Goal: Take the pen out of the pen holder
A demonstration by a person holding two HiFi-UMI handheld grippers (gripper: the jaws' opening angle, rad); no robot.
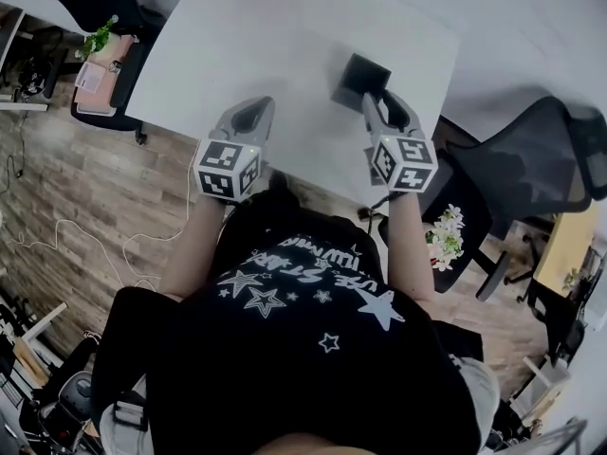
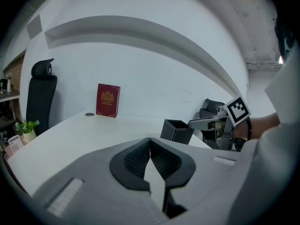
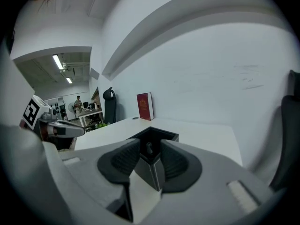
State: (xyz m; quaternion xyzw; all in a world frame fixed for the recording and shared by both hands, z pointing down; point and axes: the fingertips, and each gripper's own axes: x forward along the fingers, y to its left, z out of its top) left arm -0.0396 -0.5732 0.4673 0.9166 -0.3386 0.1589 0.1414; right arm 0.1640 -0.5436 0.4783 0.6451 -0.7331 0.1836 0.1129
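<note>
Two empty claws are seen: the left gripper (image 2: pixel 150 140) closed tight, the pen (image 3: pixel 149 148), upright in its pen holder (image 3: pixel 151 175), framed between the right gripper's (image 3: pixel 150 144) half-parted jaws.

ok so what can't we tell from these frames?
- Pen: only its top shows, right gripper view; holder walls hide the rest. Head view: lost in the holder's dark inside.
- Right gripper: jaws apart round a holder corner; whether the pads touch it, cannot tell.
- Book: cover print too small, both gripper views.
- Holder base: left gripper view, behind the left gripper body.
</note>
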